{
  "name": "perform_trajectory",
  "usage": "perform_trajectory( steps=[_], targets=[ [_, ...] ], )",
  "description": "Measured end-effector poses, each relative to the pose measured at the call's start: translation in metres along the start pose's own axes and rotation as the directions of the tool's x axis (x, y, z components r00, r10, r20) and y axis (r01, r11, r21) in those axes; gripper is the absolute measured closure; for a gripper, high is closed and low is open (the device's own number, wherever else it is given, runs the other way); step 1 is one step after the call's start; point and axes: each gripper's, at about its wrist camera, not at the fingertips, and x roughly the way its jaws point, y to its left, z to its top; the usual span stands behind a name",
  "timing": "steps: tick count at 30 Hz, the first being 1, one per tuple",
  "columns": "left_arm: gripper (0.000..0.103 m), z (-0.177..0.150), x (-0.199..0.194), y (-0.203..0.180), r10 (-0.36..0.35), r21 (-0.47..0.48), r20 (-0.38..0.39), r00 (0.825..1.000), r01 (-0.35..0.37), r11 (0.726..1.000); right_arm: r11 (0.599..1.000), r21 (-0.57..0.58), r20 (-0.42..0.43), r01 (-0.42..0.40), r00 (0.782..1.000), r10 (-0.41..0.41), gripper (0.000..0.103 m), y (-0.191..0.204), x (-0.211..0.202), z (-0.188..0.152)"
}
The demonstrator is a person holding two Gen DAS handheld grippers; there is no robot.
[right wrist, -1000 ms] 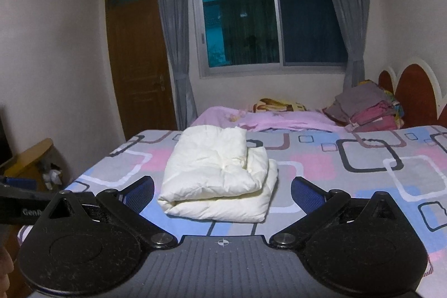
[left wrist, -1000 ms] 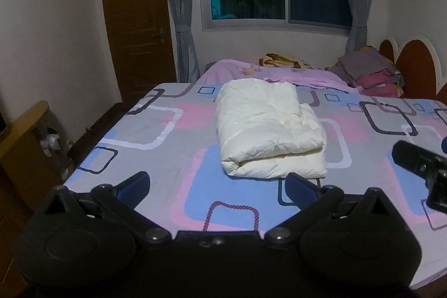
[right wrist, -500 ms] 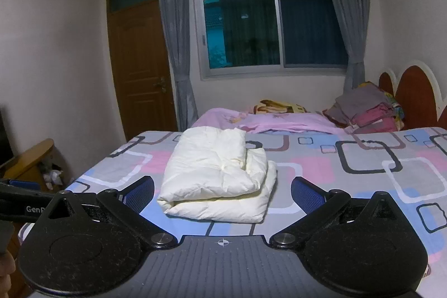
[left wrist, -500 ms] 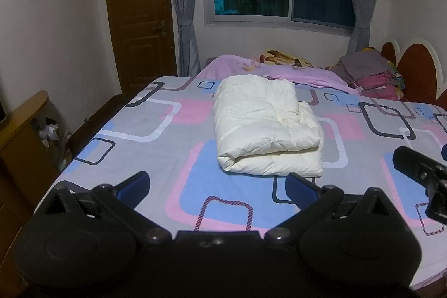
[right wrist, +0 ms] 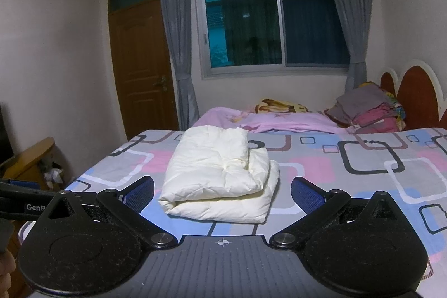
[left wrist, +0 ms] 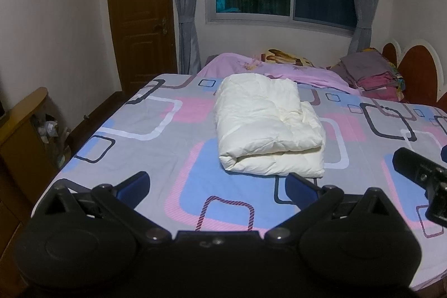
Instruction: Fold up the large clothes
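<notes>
Both grippers, left [left wrist: 217, 185] and right [right wrist: 222, 189], gape wide, holding nothing. Folded coat [left wrist: 266, 129] lies mid-bed [left wrist: 145, 147], well beyond them. Folding looks finished; next, probably withdraw.

The black two-finger left gripper [left wrist: 217, 187] was held level with its blue-padded fingers [left wrist: 133, 185] spread wide apart, nothing between them and touching nothing. The black right gripper with a grey ribbed base [right wrist: 222, 191] pointed forward in the same way, its blue-padded fingers [right wrist: 307, 193] likewise splayed wide and empty. In the left wrist view, part of the right gripper's black body [left wrist: 421, 180] showed at the right edge, beside the left one, and in the right wrist view the left gripper's black body [right wrist: 25, 204] showed at the left edge, with a sliver of a hand [right wrist: 6, 274] at the lower left corner.
</notes>
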Motion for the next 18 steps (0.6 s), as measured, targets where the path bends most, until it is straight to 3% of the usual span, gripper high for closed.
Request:
perform_trajectory(
  steps=[18],
  targets=[
    [0.0, 0.006, 0.02, 0.006, -0.014, -0.003, -0.034, 0.999, 0.014, 1.0, 1.0, -0.001, -0.029, -0.001, 1.0, 0.001, 0.0, 0.001, 0.024, -0.001]
  ],
)
